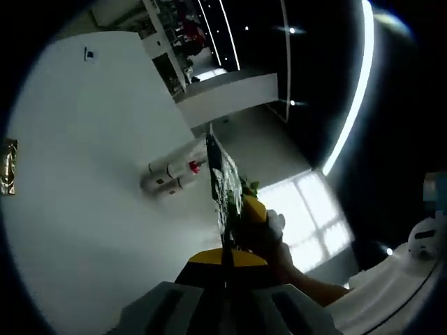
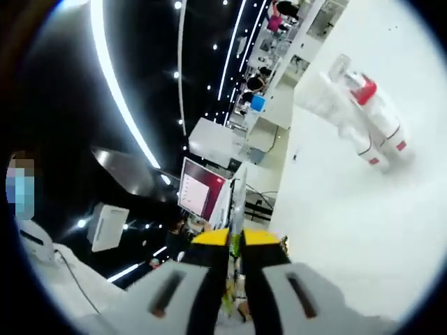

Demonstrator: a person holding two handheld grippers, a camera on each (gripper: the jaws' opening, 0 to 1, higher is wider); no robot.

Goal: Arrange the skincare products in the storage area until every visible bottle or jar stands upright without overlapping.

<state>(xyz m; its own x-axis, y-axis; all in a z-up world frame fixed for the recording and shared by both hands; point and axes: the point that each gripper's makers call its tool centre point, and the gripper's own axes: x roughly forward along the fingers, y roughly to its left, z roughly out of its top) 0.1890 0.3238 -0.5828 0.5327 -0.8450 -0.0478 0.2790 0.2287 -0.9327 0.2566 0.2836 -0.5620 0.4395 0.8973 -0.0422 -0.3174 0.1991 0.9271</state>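
White tabletop (image 1: 84,174) takes up much of the left gripper view, rolled steeply so it runs up the left side. On it, near the middle of that view, lie white bottles (image 1: 171,174) close together, with red labels and a red cap at one end; they appear to be lying on their sides rather than standing, and their exact number cannot be told. A small gold-coloured object (image 1: 8,166) sits at the far left edge of the tabletop, and a small dark mark shows near its upper corner.

Left gripper (image 1: 225,244) has yellow-tipped jaws pressed together on a thin flat card (image 1: 220,178) with a dark printed pattern, seen edge-on and rising from the jaws toward the bottles. Just right of the jaws a hand (image 1: 276,241) comes in, holding a yellow part of the other gripper against the same card.

In the right gripper view the tabletop (image 2: 349,230) fills the right side. The bottles (image 2: 363,115) lie in the upper right, well apart from the jaws, a clear piece beside the red cap. Right gripper (image 2: 235,241) is likewise pressed together, its yellow tips pinching the thin card (image 2: 238,199), again edge-on. Behind it stand a monitor (image 2: 202,192) with a reddish screen and shelving farther back under ceiling light strips. A person in white (image 2: 42,258) is at the lower left.
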